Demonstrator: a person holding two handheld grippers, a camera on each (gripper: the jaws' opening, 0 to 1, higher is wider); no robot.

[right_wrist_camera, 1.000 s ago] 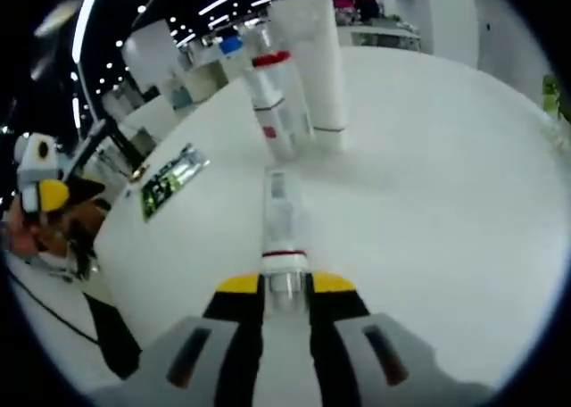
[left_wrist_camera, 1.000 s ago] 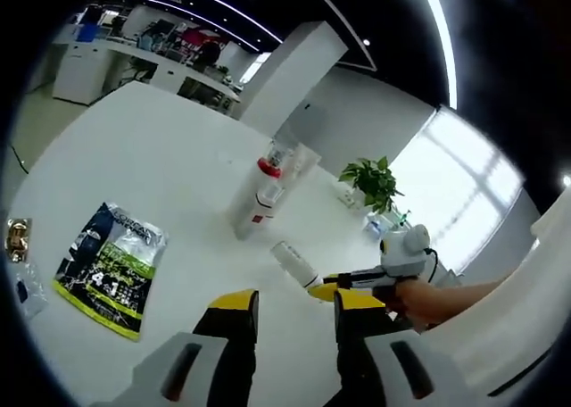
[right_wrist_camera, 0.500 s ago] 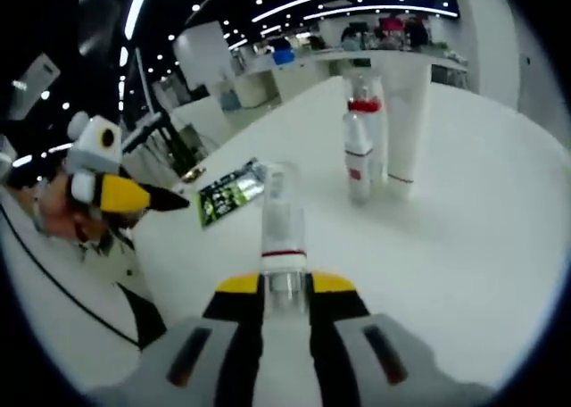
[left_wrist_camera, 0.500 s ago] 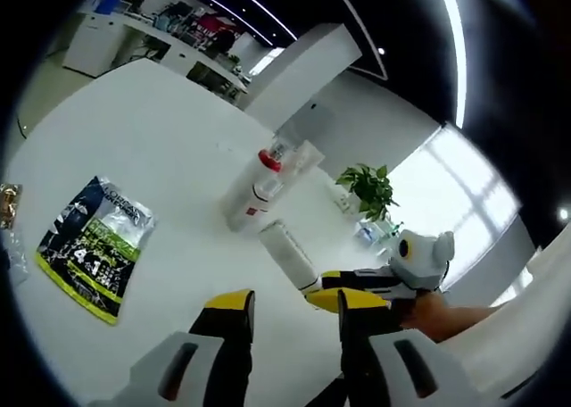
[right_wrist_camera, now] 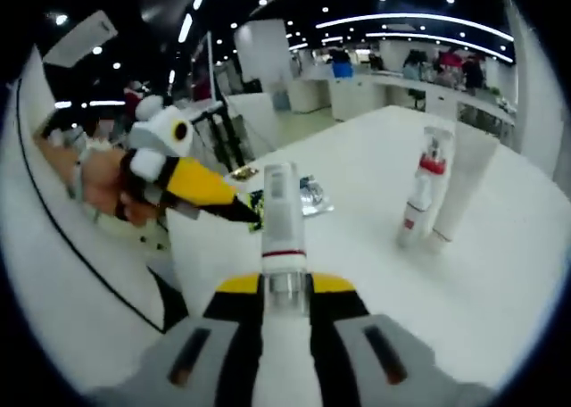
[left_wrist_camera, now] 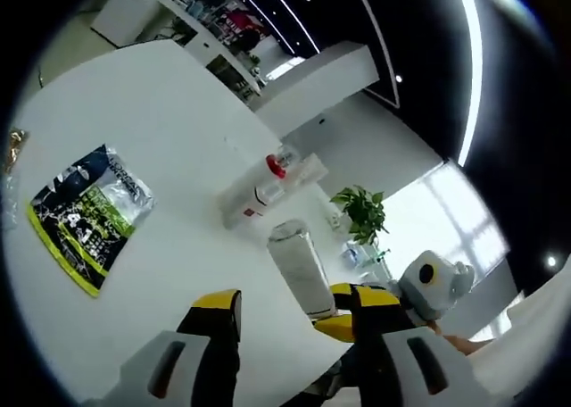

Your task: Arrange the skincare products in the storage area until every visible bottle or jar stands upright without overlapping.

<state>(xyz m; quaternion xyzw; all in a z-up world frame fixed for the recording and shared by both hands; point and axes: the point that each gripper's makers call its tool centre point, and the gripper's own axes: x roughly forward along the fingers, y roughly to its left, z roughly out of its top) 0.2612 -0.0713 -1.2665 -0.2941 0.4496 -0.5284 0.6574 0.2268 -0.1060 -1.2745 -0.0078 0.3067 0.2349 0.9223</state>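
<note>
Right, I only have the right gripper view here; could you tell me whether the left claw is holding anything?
Observer: No, the left claw is open and empty, close to your held bottle.
Operator: Thank you. And how does the pouch behind it lie?
Observer: The pouch lies flat on the table, apart from the bottles.
Operator: Is there anything past the standing ones?
Observer: A potted plant shows beyond the red-capped bottle.
</note>
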